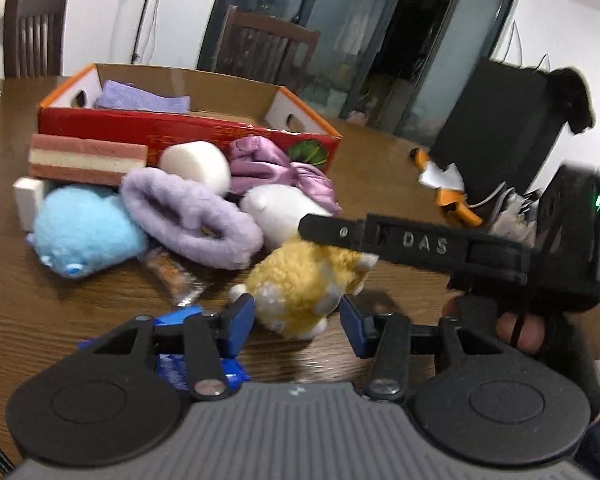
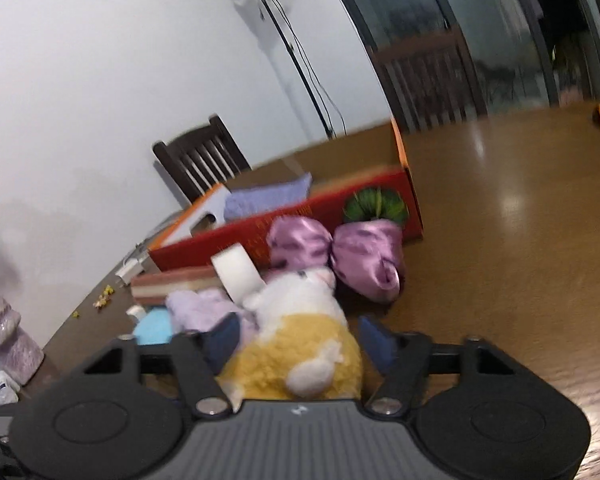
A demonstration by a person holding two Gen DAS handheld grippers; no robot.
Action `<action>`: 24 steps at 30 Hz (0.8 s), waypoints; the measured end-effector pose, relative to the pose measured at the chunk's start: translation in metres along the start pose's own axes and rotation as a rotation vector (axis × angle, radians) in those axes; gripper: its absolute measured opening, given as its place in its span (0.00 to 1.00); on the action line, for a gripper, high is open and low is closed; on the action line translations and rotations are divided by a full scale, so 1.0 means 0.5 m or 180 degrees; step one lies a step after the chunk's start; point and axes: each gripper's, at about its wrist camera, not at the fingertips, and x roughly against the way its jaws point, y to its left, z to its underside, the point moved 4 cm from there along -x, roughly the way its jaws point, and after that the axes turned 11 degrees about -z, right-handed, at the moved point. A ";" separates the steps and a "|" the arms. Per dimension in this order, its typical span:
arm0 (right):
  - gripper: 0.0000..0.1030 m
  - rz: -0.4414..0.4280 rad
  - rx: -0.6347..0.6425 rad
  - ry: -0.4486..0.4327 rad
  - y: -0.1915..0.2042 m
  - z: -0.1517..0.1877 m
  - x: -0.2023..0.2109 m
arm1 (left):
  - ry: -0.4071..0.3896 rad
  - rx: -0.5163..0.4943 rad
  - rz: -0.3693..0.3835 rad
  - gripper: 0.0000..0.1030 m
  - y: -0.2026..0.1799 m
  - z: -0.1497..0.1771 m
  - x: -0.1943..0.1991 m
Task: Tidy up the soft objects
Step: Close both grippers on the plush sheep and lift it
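Observation:
A yellow-and-white plush [image 1: 300,292] lies on the wooden table in front of a pile of soft things: blue plush [image 1: 80,232], lilac fluffy slipper [image 1: 192,220], white plush [image 1: 276,208], purple satin bow [image 1: 276,164], white foam roll [image 1: 196,164] and a pink layered sponge [image 1: 84,160]. My left gripper [image 1: 298,324] is open just before the yellow plush. My right gripper [image 2: 300,340] is open with the yellow plush [image 2: 300,360] between its fingers; it also shows in the left wrist view [image 1: 420,240] reaching in from the right.
A red cardboard box [image 1: 180,132] with a purple cloth [image 1: 140,98] inside stands behind the pile. Blue packets [image 1: 196,364] and a snack wrapper [image 1: 172,276] lie near my left gripper. Chairs stand behind the table. A black box [image 1: 496,120] and orange object [image 1: 448,192] are at right.

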 end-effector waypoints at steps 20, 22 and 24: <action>0.56 -0.0029 -0.0236 0.0161 0.031 0.089 0.147 | 0.0172 0.0087 0.0296 0.54 0.019 0.043 0.051; 0.56 -0.0090 -0.0281 0.0194 0.037 0.090 0.151 | 0.0139 0.0117 0.0227 0.54 0.030 0.039 0.056; 0.56 -0.0099 -0.0304 0.0220 0.040 0.094 0.150 | 0.0169 0.0180 0.0308 0.54 0.034 0.038 0.063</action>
